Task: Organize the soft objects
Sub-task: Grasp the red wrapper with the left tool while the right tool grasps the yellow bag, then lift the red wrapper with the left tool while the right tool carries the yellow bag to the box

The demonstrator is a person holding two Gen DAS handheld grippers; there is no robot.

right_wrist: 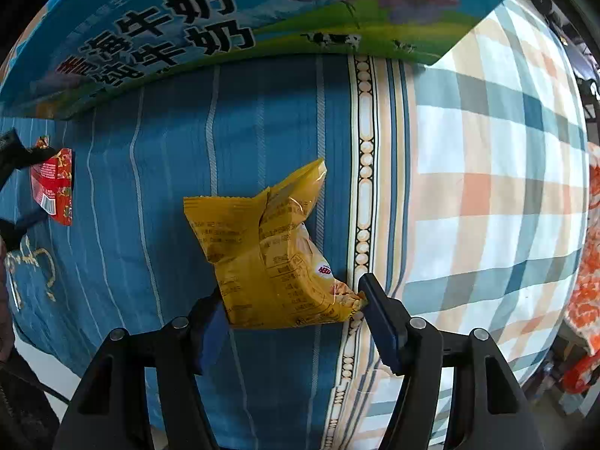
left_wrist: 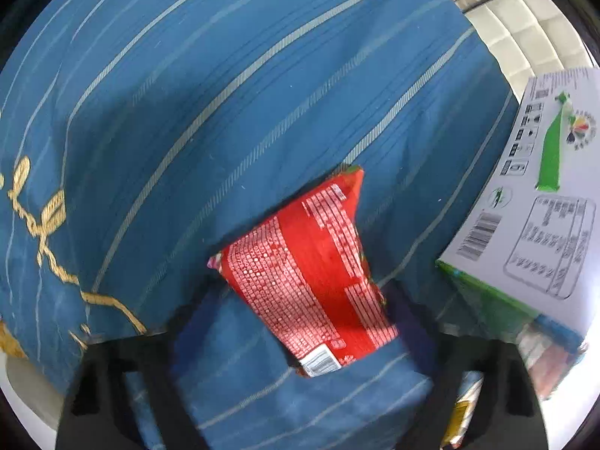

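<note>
Two snack packets lay on a blue striped quilt (right_wrist: 262, 112) beside a milk carton box (right_wrist: 187, 18); right gripper (right_wrist: 292, 307) pinched the yellow packet (right_wrist: 262, 255), left gripper (left_wrist: 300, 337) straddled the red packet (left_wrist: 311, 262), grip unclear.

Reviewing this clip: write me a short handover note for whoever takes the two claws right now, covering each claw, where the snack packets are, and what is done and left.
Left claw: straddling the red snack packet, which lies on the blue striped bedding; whether its pads press is unclear.
Right claw: both pads against the yellow snack packet on the same bedding, beside the plaid cloth.
The printed milk carton box stands just beyond the packets.
Done: both claws brought down onto their packets.
Left: confirm the left grip, lift both packets and put them away, probably in the box, though its opening is not visible.
</note>
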